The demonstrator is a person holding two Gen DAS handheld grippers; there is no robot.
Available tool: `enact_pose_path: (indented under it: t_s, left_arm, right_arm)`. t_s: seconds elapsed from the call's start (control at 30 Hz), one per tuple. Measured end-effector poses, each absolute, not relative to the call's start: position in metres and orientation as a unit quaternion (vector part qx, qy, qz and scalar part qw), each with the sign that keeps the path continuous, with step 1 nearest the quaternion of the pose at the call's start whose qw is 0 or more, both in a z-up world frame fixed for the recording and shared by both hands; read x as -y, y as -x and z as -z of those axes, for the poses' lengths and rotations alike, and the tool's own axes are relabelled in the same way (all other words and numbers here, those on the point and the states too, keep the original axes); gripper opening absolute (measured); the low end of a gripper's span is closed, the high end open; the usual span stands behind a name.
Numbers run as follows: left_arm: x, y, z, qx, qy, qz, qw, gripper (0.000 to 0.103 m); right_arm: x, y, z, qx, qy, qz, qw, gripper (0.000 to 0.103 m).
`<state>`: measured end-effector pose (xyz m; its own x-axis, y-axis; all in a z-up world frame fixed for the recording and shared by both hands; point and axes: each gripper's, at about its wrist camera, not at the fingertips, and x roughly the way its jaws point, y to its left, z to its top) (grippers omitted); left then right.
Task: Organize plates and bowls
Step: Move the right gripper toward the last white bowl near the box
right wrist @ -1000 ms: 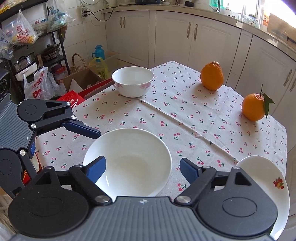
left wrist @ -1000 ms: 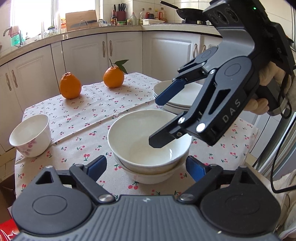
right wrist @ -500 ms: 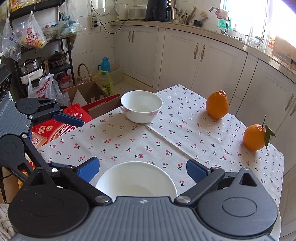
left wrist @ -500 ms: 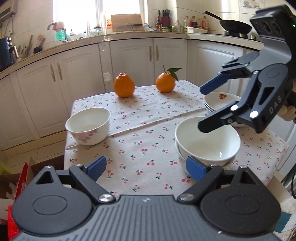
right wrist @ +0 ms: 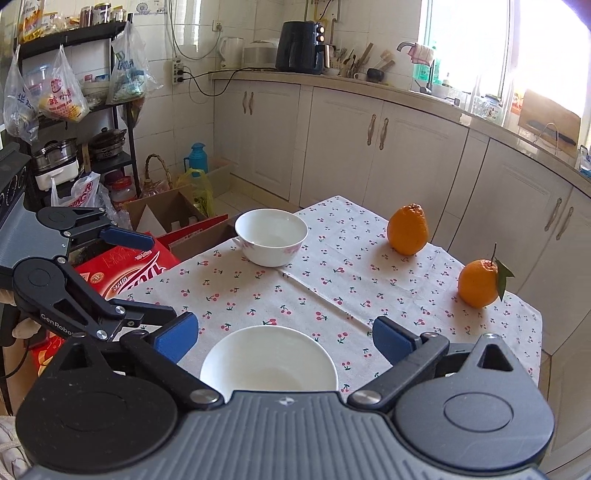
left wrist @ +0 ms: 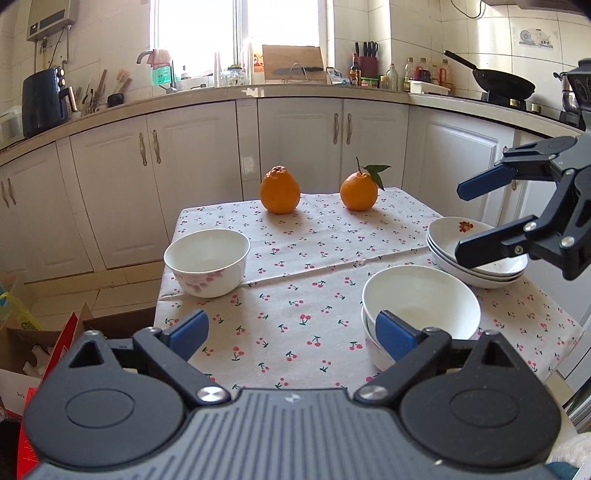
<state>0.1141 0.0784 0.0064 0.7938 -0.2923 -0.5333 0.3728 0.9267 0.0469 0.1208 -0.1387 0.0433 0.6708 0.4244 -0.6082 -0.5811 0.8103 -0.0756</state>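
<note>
Two nested white bowls [left wrist: 421,295] near the table's front edge, just ahead of the left gripper [left wrist: 291,330], jaws wide, holding nothing. Lone floral bowl [left wrist: 207,260] at the table's left edge, well apart. Stacked plates [left wrist: 476,258] at the right edge, below the right gripper [left wrist: 469,218], also wide and empty. Two oranges [left wrist: 280,190] along the far edge of the cherry-print tablecloth [left wrist: 303,302].

You face a bright window [left wrist: 236,37] above white cabinets [left wrist: 192,173] and a tiled wall [left wrist: 406,29]; a black wok [left wrist: 504,86] sits right, a bag-hung metal shelf [right wrist: 74,110] stands left of your cherry-print tabletop [left wrist: 332,240].
</note>
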Motion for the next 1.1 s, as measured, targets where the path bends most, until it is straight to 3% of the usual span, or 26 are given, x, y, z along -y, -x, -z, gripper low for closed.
enact_pose_path:
  t_s: [0.47, 1.1]
  left_arm:
    - [-0.089, -0.124, -0.002, -0.259, -0.089, 0.148, 0.950, 0.098]
    - [-0.103, -0.227, 0.030, -0.238, -0.125, 0.096, 0.958, 0.098]
  right_arm:
    - [0.126, -0.130, -0.046, -0.294, 0.150, -0.284, 0.900, 0.103]
    - [0.059, -0.277, -0.033, -0.370, 0.159, -0.319, 0.858, 0.102]
